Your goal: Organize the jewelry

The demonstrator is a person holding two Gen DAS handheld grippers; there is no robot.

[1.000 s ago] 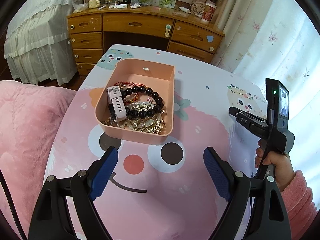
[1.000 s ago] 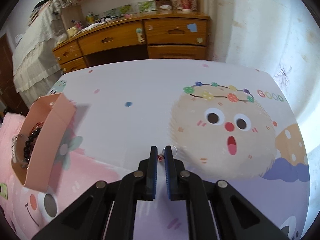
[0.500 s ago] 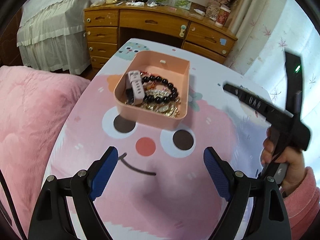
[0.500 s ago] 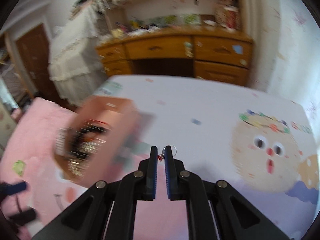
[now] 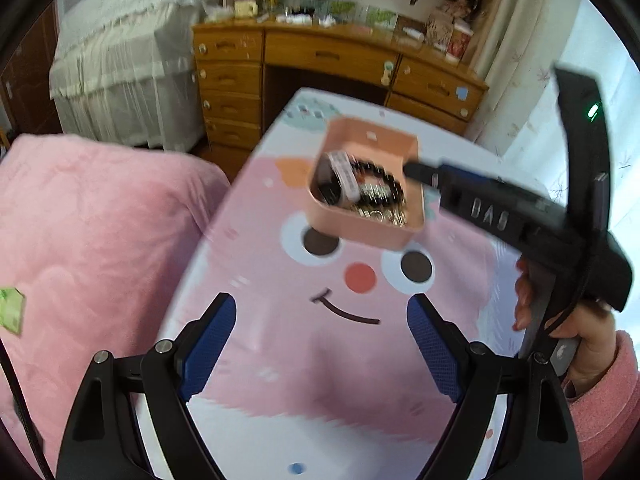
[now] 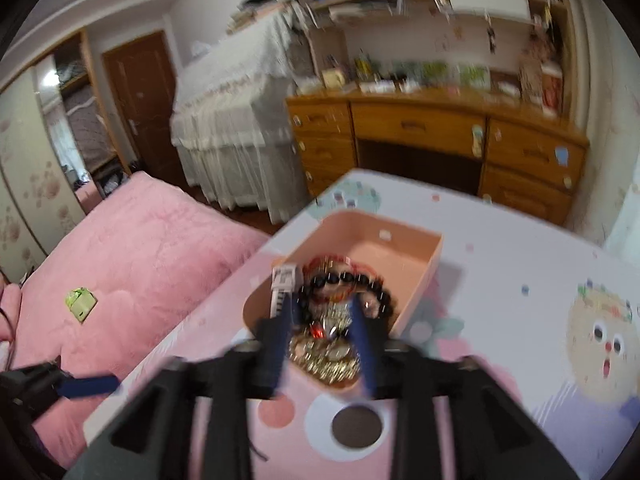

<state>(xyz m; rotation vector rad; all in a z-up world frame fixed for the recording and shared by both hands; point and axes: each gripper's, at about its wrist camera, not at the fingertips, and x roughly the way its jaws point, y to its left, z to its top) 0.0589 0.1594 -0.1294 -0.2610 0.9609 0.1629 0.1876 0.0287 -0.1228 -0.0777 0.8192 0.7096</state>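
Right gripper (image 6: 324, 328) over shallow pink plastic tray (image 6: 416, 292), jaws just parting above small red-charmed trinket (image 6: 319, 332) among heaped jewelry, left gripper (image 5: 320, 348) wide apart over cartoon-print table (image 5: 304, 380).

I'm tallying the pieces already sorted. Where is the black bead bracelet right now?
In the right wrist view the black bead bracelet lies inside the pink tray on the table, right of the white watch, above the gold pieces.
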